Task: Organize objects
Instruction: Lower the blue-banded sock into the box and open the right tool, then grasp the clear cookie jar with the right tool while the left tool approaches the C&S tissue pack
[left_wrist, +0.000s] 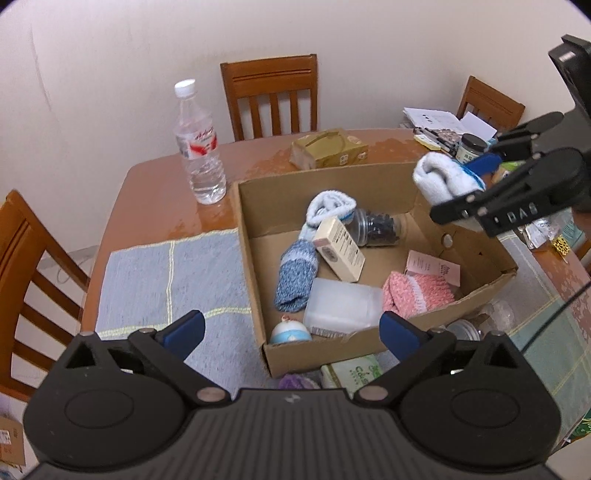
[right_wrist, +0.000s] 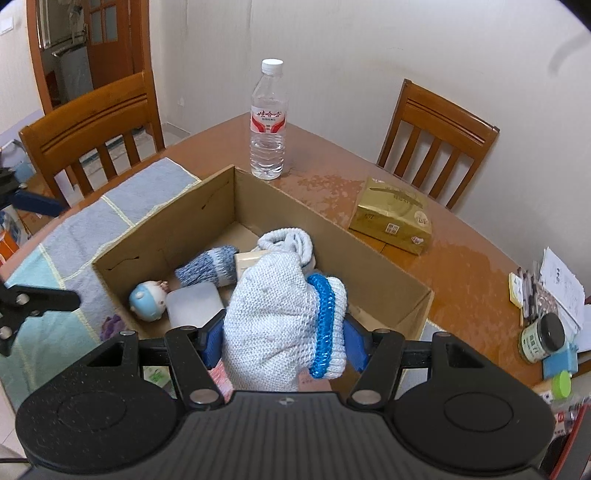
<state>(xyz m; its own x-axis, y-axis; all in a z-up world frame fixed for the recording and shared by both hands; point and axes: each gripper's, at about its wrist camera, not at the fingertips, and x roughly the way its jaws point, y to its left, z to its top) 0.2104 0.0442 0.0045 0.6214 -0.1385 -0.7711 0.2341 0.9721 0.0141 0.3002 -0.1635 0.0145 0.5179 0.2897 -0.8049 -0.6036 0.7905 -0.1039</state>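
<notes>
An open cardboard box (left_wrist: 255, 236) (right_wrist: 369, 251) sits on the wooden table. It holds a blue knit sock (left_wrist: 297, 277), a cream carton (left_wrist: 340, 249), a jar of dark beans (left_wrist: 378, 229), a pink knit sock (left_wrist: 415, 297), a frosted plastic container (left_wrist: 341, 308) and a small round doll (left_wrist: 290, 332) (right_wrist: 147, 299). My right gripper (right_wrist: 284, 338) (left_wrist: 476, 181) is shut on a white knit sock with a blue band (right_wrist: 273, 321) (left_wrist: 439, 177), above the box's right end. My left gripper (left_wrist: 291, 330) is open and empty over the box's near edge.
A water bottle (left_wrist: 199, 144) (right_wrist: 268, 122) stands left of the box. A gold tissue pack (left_wrist: 328, 147) (right_wrist: 393, 218) lies behind it. Papers, pens and a small jar (right_wrist: 543, 338) crowd the right side. A blue-grey mat (left_wrist: 170, 280) lies left. Chairs surround the table.
</notes>
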